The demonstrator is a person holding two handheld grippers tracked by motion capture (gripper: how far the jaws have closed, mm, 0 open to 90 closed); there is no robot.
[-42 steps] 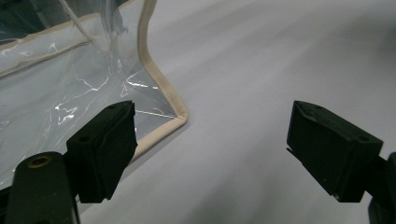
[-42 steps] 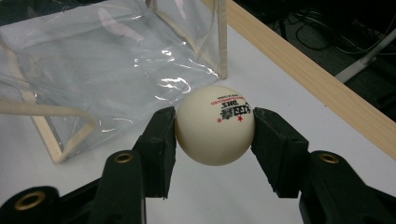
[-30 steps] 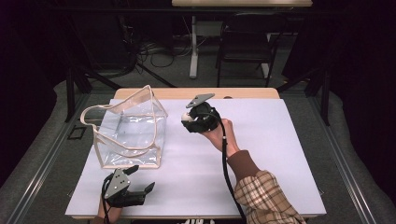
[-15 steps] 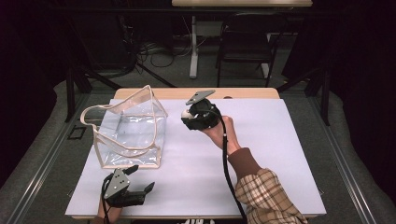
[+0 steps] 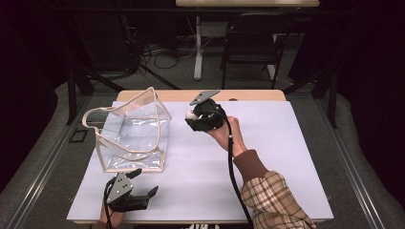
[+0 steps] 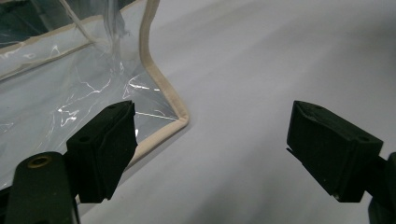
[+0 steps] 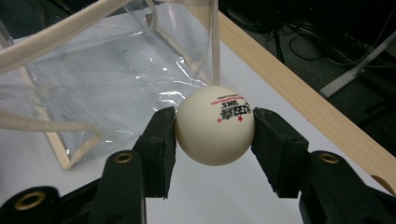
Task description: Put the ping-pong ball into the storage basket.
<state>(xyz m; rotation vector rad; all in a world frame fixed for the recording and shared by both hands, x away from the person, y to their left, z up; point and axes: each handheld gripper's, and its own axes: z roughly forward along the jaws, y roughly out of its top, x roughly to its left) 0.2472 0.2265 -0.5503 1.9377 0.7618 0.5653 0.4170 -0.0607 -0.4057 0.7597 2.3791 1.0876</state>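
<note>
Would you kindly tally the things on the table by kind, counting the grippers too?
Clear bag: 1
White ball: 1, held in the right gripper
Grippers: 2, the left gripper open near the bag's corner
Total: 4

In the high view, the right tool (image 5: 193, 116) is covering most of the small white table-tennis ball with red and black print (image 5: 190, 114); a sliver is showing, and the print is too small to read there. In the right gripper view, the print on the ball (image 7: 215, 124) is appearing upside down and blurred. The clear plastic bag with beige fabric trim (image 6: 60, 88) is being cut off by the top and left edges of the left gripper view. The hand under the left tool (image 5: 141, 187) is being cut off at the bottom edge of the high view.
</note>
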